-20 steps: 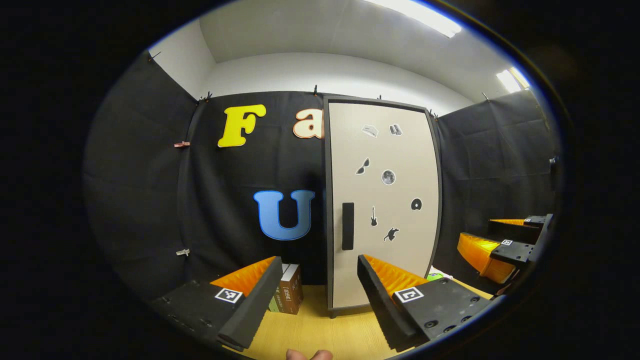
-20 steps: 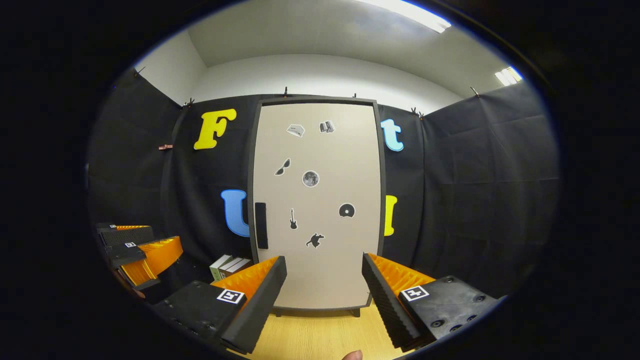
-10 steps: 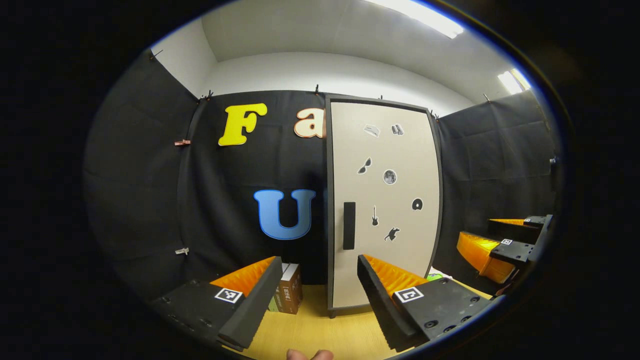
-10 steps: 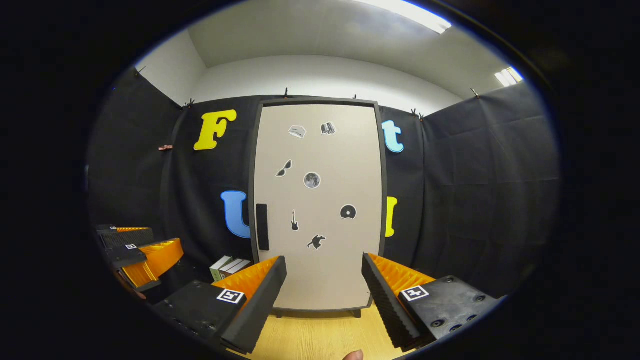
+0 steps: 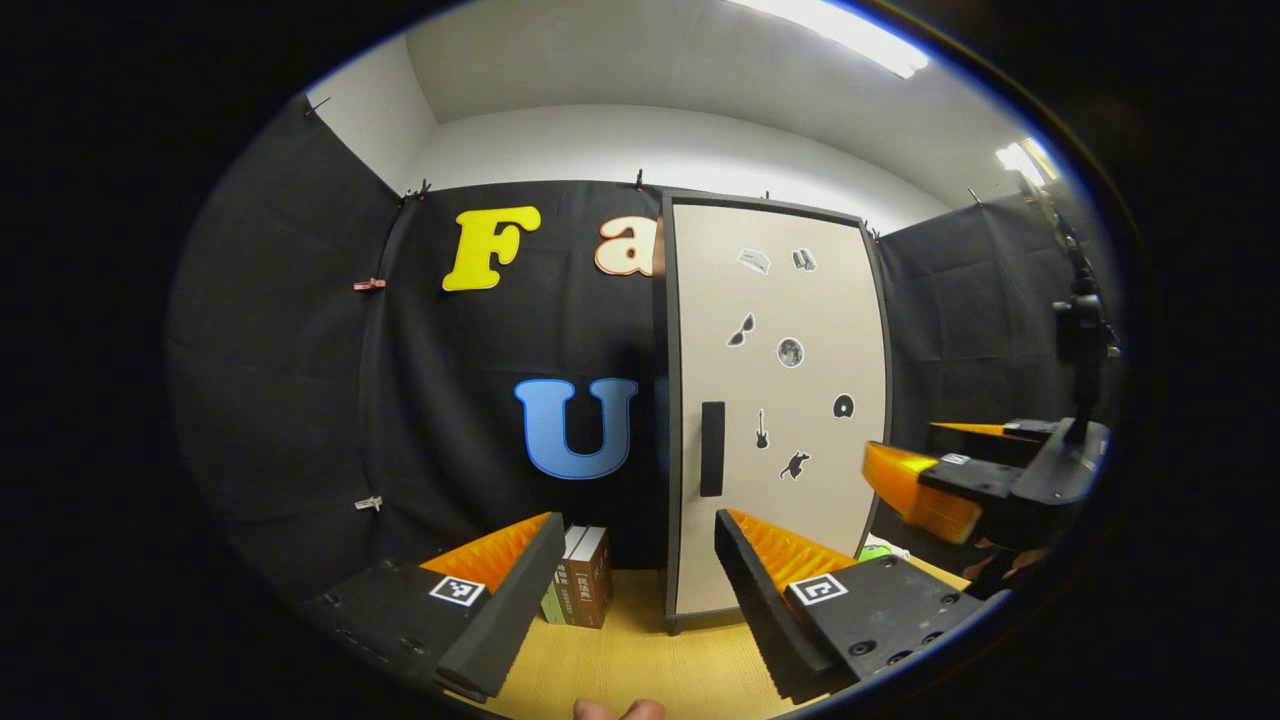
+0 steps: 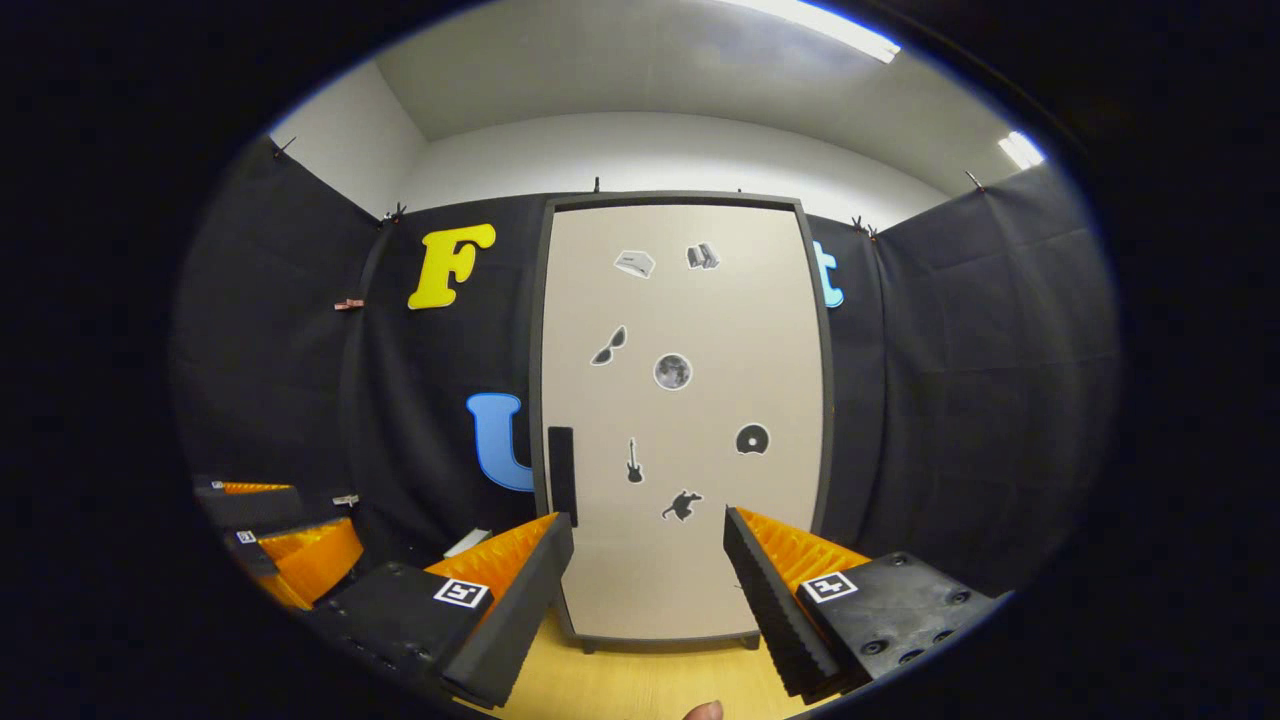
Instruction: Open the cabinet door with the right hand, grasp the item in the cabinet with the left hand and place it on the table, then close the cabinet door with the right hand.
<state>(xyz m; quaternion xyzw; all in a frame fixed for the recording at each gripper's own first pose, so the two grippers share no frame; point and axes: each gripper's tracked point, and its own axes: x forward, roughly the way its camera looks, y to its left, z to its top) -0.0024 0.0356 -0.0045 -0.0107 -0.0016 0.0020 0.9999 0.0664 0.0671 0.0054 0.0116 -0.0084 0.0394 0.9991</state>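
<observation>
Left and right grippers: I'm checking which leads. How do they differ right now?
The right gripper faces the cabinet door squarely; the left gripper sits off to its left, nearer the books. The right's view shows the door larger. Both are open, holding nothing.

The left gripper (image 5: 630, 565) was held level, jaws spread wide apart and empty. The right gripper (image 6: 648, 560) was likewise level, jaws wide apart and empty; it also appeared at the right edge of the left gripper view.

cabinet door (image 6: 680, 420) shut, contents hidden, stickers (image 6: 672, 371) tiny
</observation>
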